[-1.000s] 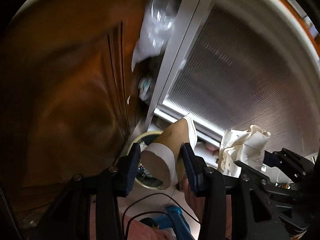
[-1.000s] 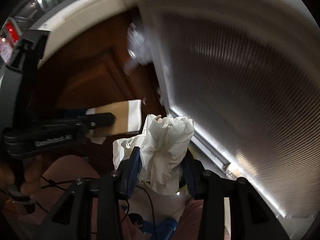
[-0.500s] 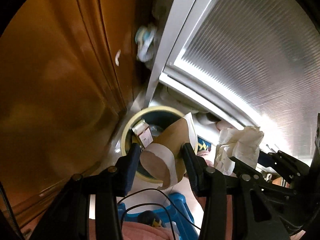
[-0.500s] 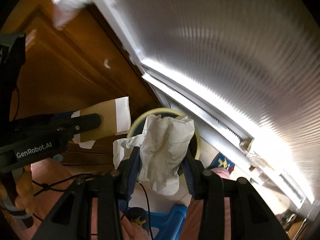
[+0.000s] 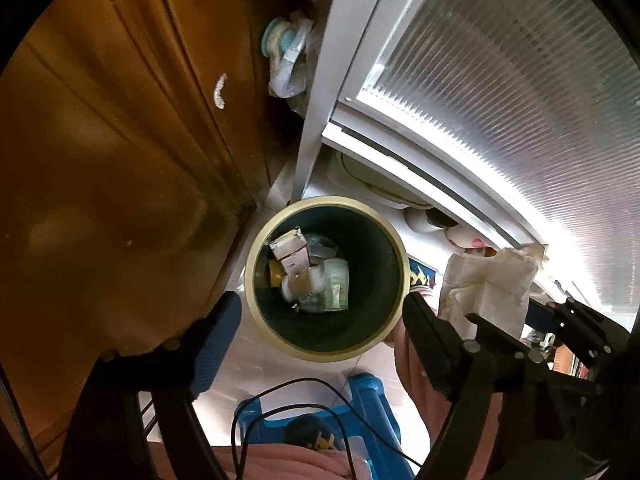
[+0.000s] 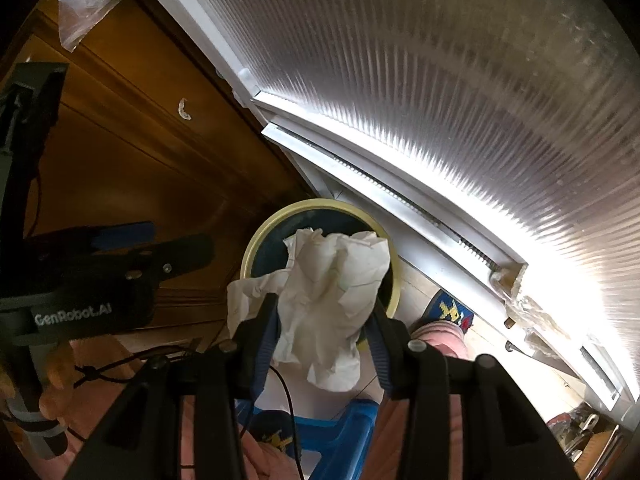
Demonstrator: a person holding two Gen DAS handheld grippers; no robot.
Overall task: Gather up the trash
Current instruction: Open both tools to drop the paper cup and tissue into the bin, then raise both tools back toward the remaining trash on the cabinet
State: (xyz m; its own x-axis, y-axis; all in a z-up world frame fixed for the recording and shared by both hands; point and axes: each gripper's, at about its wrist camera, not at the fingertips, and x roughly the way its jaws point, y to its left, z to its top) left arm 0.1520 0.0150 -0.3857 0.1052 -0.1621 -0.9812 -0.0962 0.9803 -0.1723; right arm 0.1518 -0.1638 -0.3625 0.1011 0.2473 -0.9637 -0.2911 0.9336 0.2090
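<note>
A round bin (image 5: 326, 201) with a cream rim stands on the floor right below both grippers, with several cartons and wrappers (image 5: 308, 276) at its bottom. My left gripper (image 5: 322, 308) hangs over its mouth. Its jaws are opening wide and nothing is between them. My right gripper (image 6: 324, 308) is shut on a crumpled white paper (image 6: 332, 288), held above the bin's rim (image 6: 246, 264). That paper (image 5: 488, 288) also shows at the right of the left wrist view. In the right wrist view the left gripper (image 6: 160, 240) is at the left.
A brown wooden cabinet door (image 5: 100, 160) rises on the left and a ribbed glass sliding door (image 5: 500, 100) on the right, with the bin in the corner between. A blue stool (image 5: 360, 400), a black cable (image 5: 300, 392) and the person's pink-clad legs (image 6: 440, 332) lie below.
The left jaws have spread wide and the brown cardboard piece they held is gone from between them. Both grippers sank toward the bin and tipped downward. The right still holds the paper.
</note>
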